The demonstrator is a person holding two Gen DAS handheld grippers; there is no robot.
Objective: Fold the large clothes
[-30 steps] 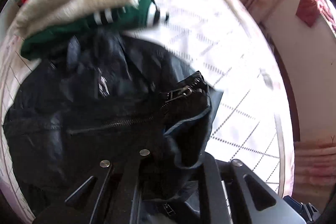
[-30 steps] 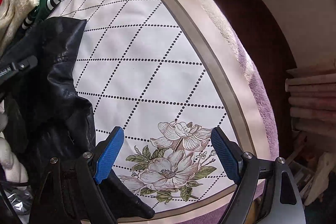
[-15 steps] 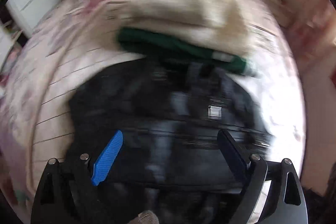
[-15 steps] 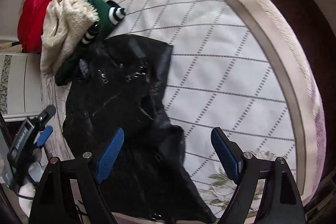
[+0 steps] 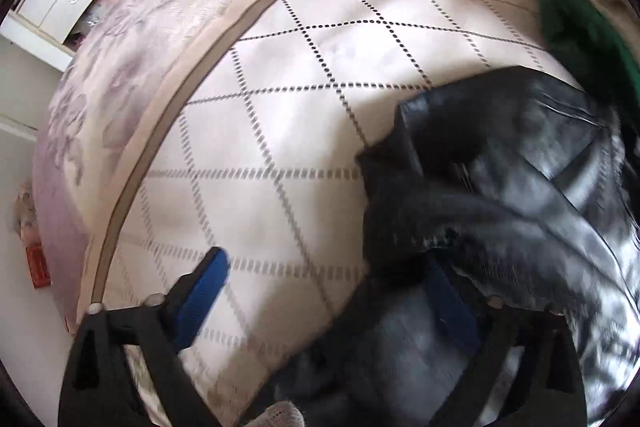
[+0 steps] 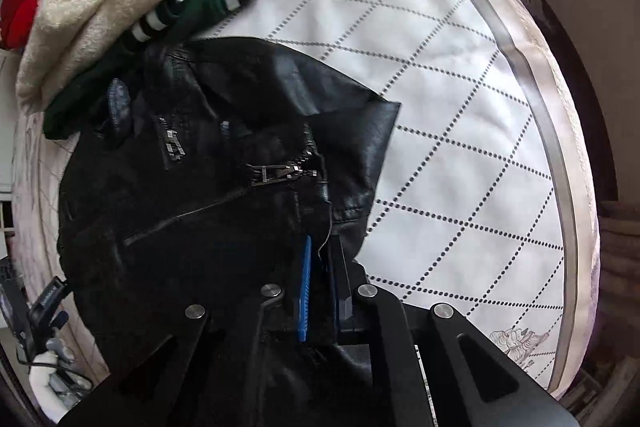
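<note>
The black leather jacket [image 6: 208,195] lies rumpled and barely folded, the right gripper [image 6: 320,291] just pinched onto its edge, the left gripper [image 5: 328,303] just spread wide, empty.

Black frames, blue pads, silver screws on both grippers.
The left gripper [image 5: 320,291] shows matte black triangular arms with cut-out windows, bright blue ribbed pads [image 5: 204,293] and small round silver screws. The right gripper [image 6: 322,291] matches: black angular linkage, four silver screw heads, a thin blue ribbed pad facing a black one.
</note>
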